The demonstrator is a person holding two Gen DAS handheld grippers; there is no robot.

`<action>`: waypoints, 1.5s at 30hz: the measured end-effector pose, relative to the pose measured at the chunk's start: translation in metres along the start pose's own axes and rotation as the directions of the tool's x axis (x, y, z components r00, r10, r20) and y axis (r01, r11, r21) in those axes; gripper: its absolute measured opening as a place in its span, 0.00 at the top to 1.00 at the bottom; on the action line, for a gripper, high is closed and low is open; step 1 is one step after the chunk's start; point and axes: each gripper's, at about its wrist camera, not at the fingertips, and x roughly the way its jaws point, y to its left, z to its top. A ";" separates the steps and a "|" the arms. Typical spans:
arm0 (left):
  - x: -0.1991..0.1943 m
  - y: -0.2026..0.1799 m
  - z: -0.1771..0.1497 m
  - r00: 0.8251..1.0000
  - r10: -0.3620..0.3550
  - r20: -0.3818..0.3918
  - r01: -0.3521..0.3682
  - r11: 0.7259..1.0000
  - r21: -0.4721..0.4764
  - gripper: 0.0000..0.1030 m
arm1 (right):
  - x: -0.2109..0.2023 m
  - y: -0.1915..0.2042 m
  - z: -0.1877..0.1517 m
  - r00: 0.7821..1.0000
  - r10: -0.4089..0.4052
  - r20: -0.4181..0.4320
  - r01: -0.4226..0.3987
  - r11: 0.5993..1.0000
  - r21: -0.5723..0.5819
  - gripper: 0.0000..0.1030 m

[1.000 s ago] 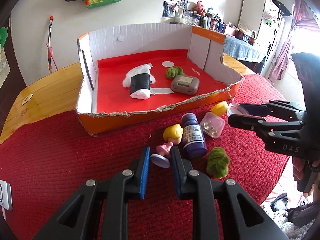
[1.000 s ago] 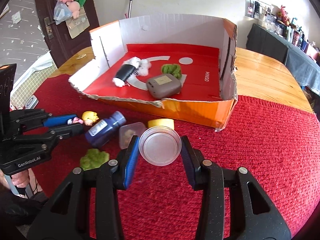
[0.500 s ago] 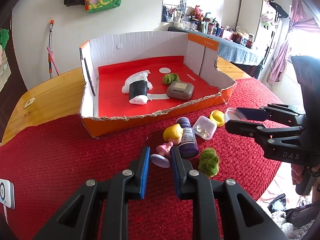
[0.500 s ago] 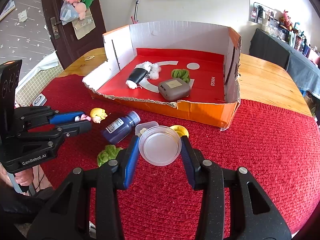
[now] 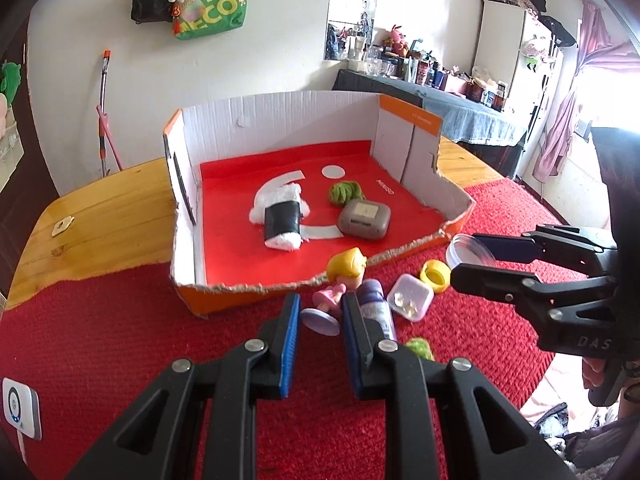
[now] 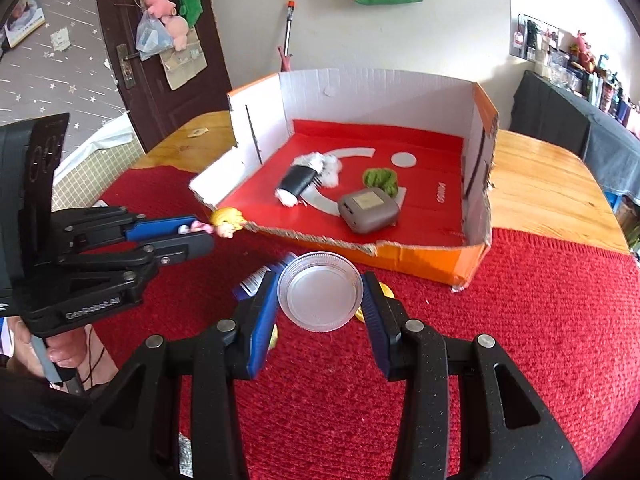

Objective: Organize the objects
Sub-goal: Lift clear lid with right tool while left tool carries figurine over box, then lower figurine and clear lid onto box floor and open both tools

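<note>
My left gripper (image 5: 320,305) is shut on a small doll (image 5: 345,270) with yellow hair, a pink dress and a purple base, held above the red rug (image 5: 120,340) just before the box's torn front edge. The right wrist view shows the same doll (image 6: 227,222) sticking out of the left gripper (image 6: 188,236). My right gripper (image 6: 320,285) is shut on a clear round lid (image 6: 320,294), also off the rug. The orange cardboard box (image 5: 280,120) with a red floor holds a sushi-shaped plush (image 5: 280,216), a green yarn ball (image 5: 344,192) and a grey case (image 5: 364,220).
A purple bottle (image 5: 376,308), a small clear square box (image 5: 410,298), a yellow cap (image 5: 434,276) and a green fuzzy ball (image 5: 418,348) lie on the rug in front of the box. The wooden table (image 5: 112,208) extends left and behind. A white device (image 5: 20,408) lies at the rug's left.
Both grippers have risen. The doll has come up off the rug beside the bottle and now hangs before the box's front edge. The lid has risen too.
</note>
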 end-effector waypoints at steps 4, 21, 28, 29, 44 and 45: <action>0.003 0.001 0.009 1.000 0.001 0.002 -0.001 1.000 -0.002 0.79 | 0.002 -0.002 0.011 0.999 0.033 0.003 -0.033 0.999 0.007 0.62; 0.048 0.020 0.046 0.992 0.002 -0.124 -0.003 1.000 -0.009 0.79 | 0.044 -0.017 0.053 0.991 0.095 -0.089 -0.095 0.995 0.010 0.62; 0.069 0.026 0.043 0.982 -0.013 -0.190 0.011 1.000 -0.013 0.79 | 0.064 -0.024 0.055 0.982 0.119 -0.146 -0.117 0.993 0.025 0.62; 0.071 0.026 0.043 0.981 -0.016 -0.195 0.014 1.000 -0.011 0.79 | 0.066 -0.024 0.055 0.980 0.122 -0.155 -0.119 0.993 0.024 0.62; 0.091 0.031 0.046 0.971 -0.038 -0.236 0.036 0.999 -0.015 0.79 | 0.089 -0.028 0.057 0.960 0.158 -0.232 -0.154 0.987 0.037 0.62; 0.092 0.031 0.046 0.971 -0.040 -0.236 0.037 0.999 -0.016 0.79 | 0.088 -0.029 0.057 0.959 0.158 -0.233 -0.154 0.987 0.037 0.62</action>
